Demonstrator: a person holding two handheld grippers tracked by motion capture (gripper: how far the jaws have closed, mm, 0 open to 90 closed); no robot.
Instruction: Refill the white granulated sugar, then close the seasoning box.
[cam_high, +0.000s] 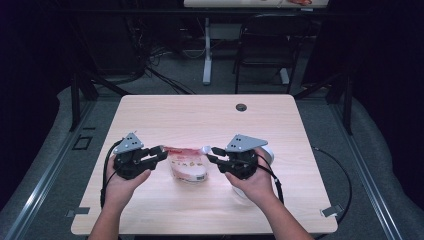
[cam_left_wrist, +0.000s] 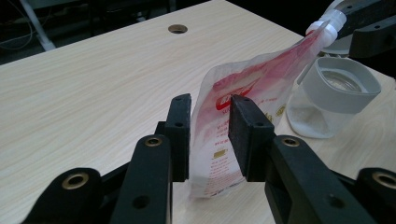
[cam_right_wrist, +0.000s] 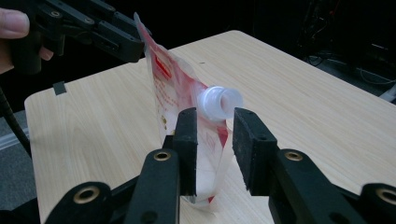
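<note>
A red and white pouch (cam_high: 187, 167) with a white spout (cam_right_wrist: 219, 102) stands tilted on the wooden table (cam_high: 200, 115), stretched between both grippers. My left gripper (cam_high: 162, 152) is shut on the pouch's side edge (cam_left_wrist: 210, 140), which fills the gap between its jaws. Opposite it, my right gripper (cam_high: 211, 154) is shut at the spout (cam_left_wrist: 329, 23), with the open mouth of the spout just above its jaws. In the right gripper view the left gripper (cam_right_wrist: 133, 46) holds the pouch's far upper corner. The pouch's top edge (cam_left_wrist: 261, 60) runs taut up to the spout.
A clear jar with a grey lid (cam_left_wrist: 336, 88) stands just behind the pouch, under my right hand (cam_high: 267, 152). A round cable hole (cam_high: 241, 107) sits near the table's far edge. A black chair (cam_high: 265, 45) and a table leg stand beyond the table.
</note>
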